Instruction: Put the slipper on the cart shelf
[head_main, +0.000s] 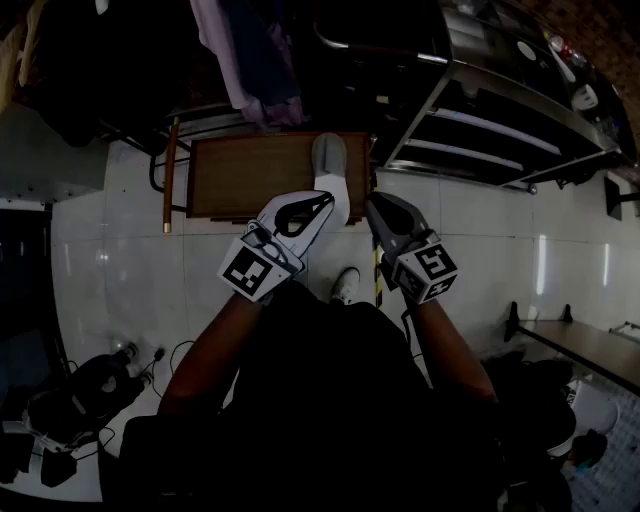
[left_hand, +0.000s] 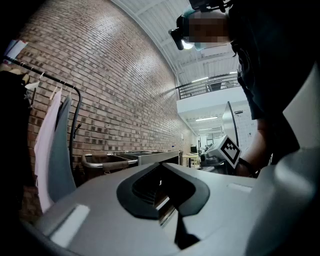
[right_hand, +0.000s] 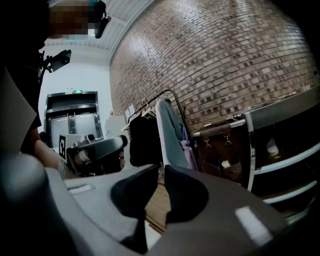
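A grey and white slipper (head_main: 331, 168) lies lengthwise at the right end of the low wooden cart shelf (head_main: 250, 177). My left gripper (head_main: 325, 200) hovers at the slipper's near end with its jaws together; in the left gripper view its pads (left_hand: 165, 187) meet with nothing between them and only a strip of wood shows below. To the slipper's right, my right gripper (head_main: 371, 206) is shut and empty. In the right gripper view its pads (right_hand: 161, 192) stand almost touching over the wooden shelf (right_hand: 156, 202). Whether the left jaw tips touch the slipper I cannot tell.
A metal rack with shelves (head_main: 500, 130) stands at the right. Hanging clothes (head_main: 250, 60) are behind the cart. Cables and gear (head_main: 80, 395) lie on the tiled floor at lower left. The person's shoe (head_main: 346, 284) is below the grippers. A brick wall (left_hand: 115, 90) lies ahead.
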